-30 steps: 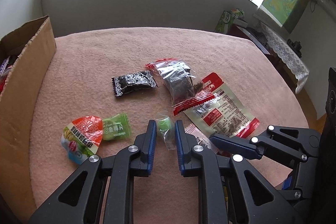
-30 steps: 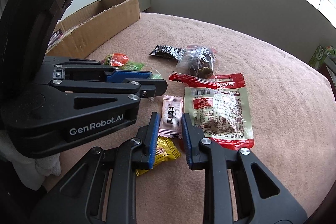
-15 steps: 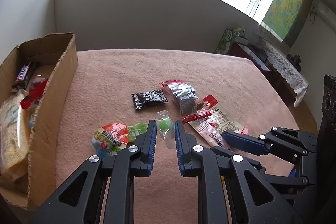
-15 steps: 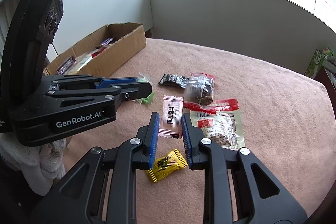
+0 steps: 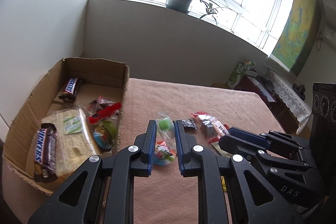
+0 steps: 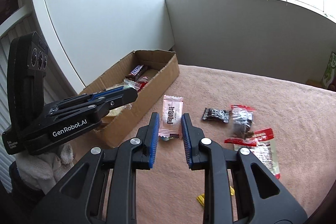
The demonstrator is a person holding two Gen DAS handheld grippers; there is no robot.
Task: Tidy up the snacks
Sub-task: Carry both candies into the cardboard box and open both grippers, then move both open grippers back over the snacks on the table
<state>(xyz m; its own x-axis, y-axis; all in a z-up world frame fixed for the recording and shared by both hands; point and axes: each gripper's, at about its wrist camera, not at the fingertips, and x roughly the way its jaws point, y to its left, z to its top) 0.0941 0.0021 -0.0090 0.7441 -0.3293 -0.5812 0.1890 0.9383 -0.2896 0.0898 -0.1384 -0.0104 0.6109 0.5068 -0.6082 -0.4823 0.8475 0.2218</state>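
My left gripper [image 5: 164, 126] is shut on a clear-wrapped green candy [image 5: 164, 125], held up above the pink tablecloth beside the cardboard box [image 5: 124, 81]. My right gripper [image 6: 169, 121] is shut on a pink-and-white sachet [image 6: 171, 113], held up in the air to the right of the box [image 6: 166, 77]. The box holds Snickers bars [image 5: 45, 155], a cracker pack [image 5: 70, 135] and other packets. On the cloth lie a black packet [image 6: 215, 115], a clear bag of dark snacks [image 6: 241, 121], a red-topped pouch [image 6: 266, 152] and a colourful packet [image 5: 162, 154].
The left gripper body [image 6: 69, 119] hangs over the box's near end in the right wrist view. A yellow candy [image 6: 201, 198] lies under the right gripper. A grey wall and a window sill with a potted plant [image 5: 180, 0] stand behind the table.
Both grippers have lifted off the table with their snacks and swung left toward the box. The box interior has come into view.
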